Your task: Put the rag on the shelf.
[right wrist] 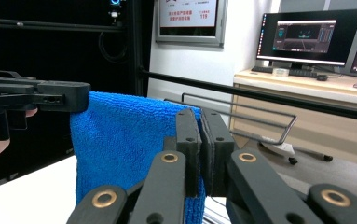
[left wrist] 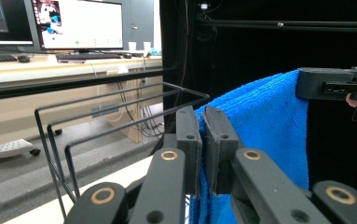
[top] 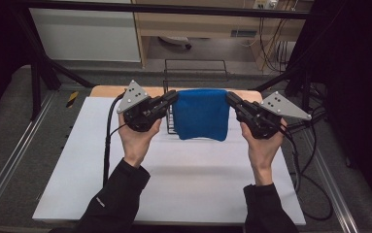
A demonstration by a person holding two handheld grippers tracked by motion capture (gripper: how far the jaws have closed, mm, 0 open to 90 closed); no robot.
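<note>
A black wire rack stands on the white table sheet — beyond it, a light wooden desk bearing lit computer monitors.

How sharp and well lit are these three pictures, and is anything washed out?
High view: soft, dim edges, blue towel readable. Left gripper view: tongs sharp, monitor glaring white. Right gripper view: towel weave crisp, far desk slightly soft.

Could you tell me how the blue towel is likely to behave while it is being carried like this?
The blue towel will probably stay floppy: it hangs in a fold between the left hand-held gripper and right hand-held gripper. Its fuzzy pile should resist slipping. It seems light, sagging only slightly.
</note>
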